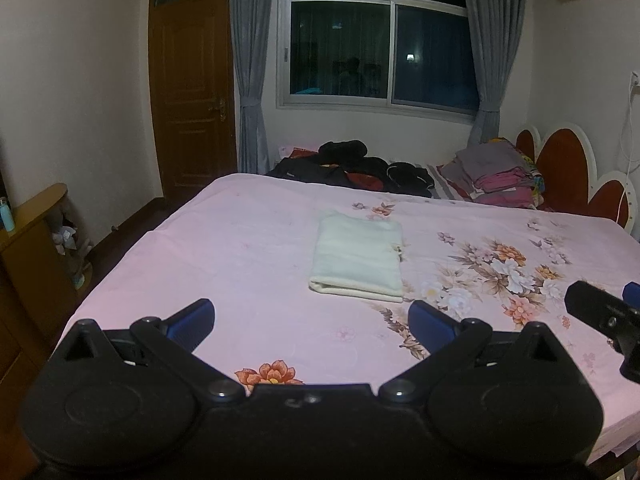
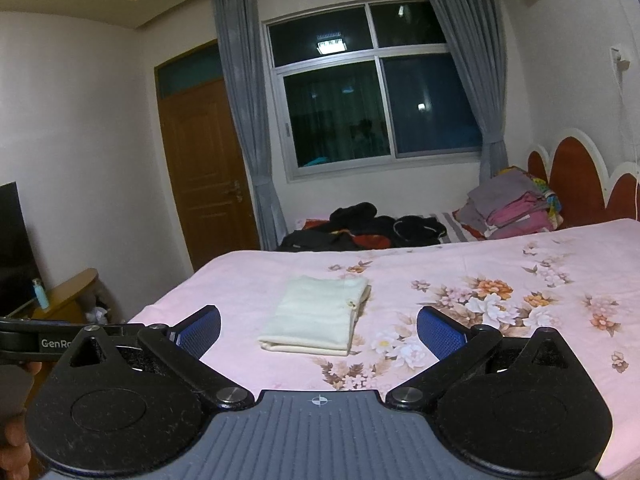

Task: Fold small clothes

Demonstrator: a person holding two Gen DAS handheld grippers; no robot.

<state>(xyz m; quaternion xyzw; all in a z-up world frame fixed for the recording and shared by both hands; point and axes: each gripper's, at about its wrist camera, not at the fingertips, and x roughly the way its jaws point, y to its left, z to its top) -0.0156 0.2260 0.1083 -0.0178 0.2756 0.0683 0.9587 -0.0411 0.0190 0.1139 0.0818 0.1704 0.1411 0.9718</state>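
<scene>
A pink floral bed (image 1: 248, 248) fills the bedroom. The left gripper (image 1: 312, 318) and right gripper (image 2: 319, 330) hover above it, fingers spread wide, holding nothing. A folded cream cloth (image 1: 358, 258) lies flat just ahead of both.

Your left gripper (image 1: 311, 319) and right gripper (image 2: 319, 330) are matt black plastic, faintly dusty, with bright metal pivot screws; the fingertips (image 2: 442, 333) carry blue pads with a fine dotted, rubbery-looking grain, and the right gripper's grey base plate is ribbed. The folded cream garment (image 1: 358, 260) near the middle of the bed looks like soft, slightly fuzzy knit cloth. Under it the pink bedsheet (image 1: 240, 248) is smooth, thin woven cloth, matt, with a printed flower pattern. At the bed's far edge lies dark, matt cloth clothing (image 1: 352, 166). The door (image 1: 192, 92) is varnished wood with a mild sheen.
</scene>
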